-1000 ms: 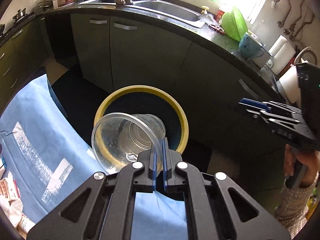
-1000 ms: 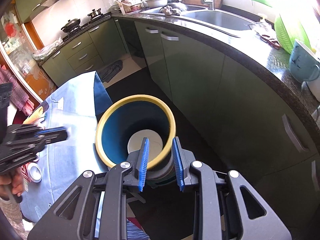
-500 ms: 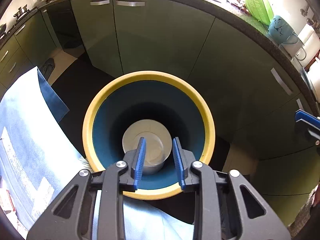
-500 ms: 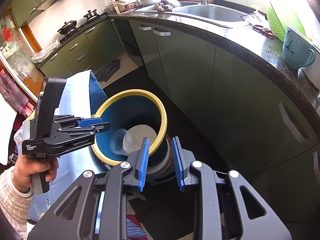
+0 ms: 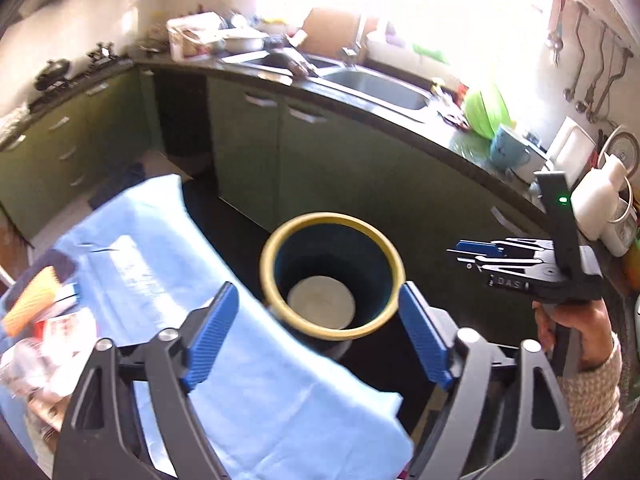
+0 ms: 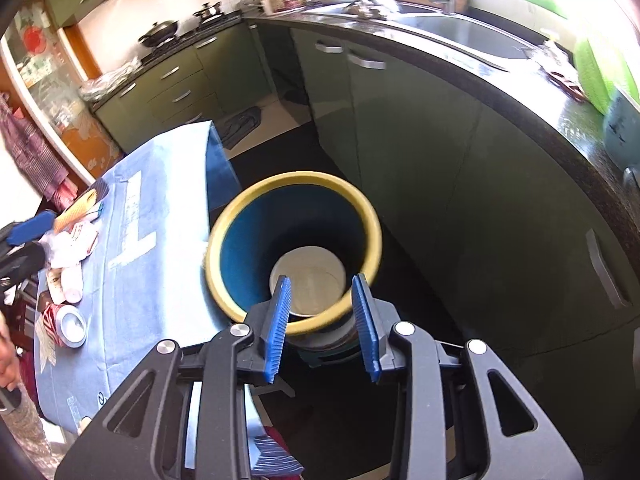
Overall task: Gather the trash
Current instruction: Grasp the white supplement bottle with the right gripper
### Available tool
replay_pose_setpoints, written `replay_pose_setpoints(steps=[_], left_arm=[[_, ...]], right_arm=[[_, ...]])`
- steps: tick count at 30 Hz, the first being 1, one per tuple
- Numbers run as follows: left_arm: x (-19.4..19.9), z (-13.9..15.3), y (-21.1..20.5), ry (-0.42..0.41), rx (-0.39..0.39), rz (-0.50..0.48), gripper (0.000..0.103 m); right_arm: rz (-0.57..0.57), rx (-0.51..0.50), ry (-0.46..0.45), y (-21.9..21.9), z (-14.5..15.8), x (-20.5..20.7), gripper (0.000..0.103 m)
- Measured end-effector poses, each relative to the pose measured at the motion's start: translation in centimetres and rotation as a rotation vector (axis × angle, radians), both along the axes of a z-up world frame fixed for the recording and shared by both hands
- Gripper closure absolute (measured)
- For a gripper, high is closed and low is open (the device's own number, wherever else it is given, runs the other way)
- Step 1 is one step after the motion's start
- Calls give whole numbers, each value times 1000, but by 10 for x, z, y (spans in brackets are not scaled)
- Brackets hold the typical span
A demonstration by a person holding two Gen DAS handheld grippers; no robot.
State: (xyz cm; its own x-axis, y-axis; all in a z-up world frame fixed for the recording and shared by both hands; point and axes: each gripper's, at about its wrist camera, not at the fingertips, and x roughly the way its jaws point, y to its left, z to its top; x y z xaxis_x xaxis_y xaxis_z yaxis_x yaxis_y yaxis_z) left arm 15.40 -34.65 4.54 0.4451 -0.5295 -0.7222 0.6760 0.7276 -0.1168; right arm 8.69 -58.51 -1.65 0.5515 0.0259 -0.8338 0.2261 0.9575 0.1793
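Left tongs (image 5: 318, 336): showing at the bottom centre of the left wrist view, released wide, grasping nothing, blue pads framing the bin from either side in the picture.
Right tongs (image 6: 322, 328): sitting at the bottom centre of the right wrist view, released with a moderate gap, empty, blue pads lining up in the picture with the near rim of the bin.
Right tongs, other view (image 5: 472, 252): pointing leftward at the right edge of the left wrist view, gripped by a hand (image 5: 576, 328) in a knitted sleeve; open or clenched cannot be told from this side angle.
Round dark-blue plastic bin with yellow rim (image 5: 332, 276): standing on the dark floor at frame centre, just beside the edge of the blue-clothed counter (image 5: 168, 248), with a pale round disc lying at its bottom.
Same bin (image 6: 292, 252): filling the centre of the right wrist view, mouth facing the camera.
Loose paper and wrapper trash (image 6: 70, 256): lying in a cluster on the counter cloth at the left edge of the frame.
Small round silver-topped can (image 6: 72, 326): resting on the cloth at lower left, near the wrappers.
Green kitchen cabinets (image 6: 420, 128): curving across the upper right behind the bin.
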Motion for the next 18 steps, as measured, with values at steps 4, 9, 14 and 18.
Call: replay_pose_setpoints(steps=[4,9,14,18], left_arm=[[-11,15,66,-77,22,98,14],[-13,32,165,-117,10,276,12],[-23,33,250,-155,0,459,9],[-39,21,291,-132,-16,547,8]], right_arm=[[143,-12,16,54,4,29,67],[369,15,57,142,2,66,66],[575,53,108,235,-6,94,66],[669,55,137,301,-11,112,66]])
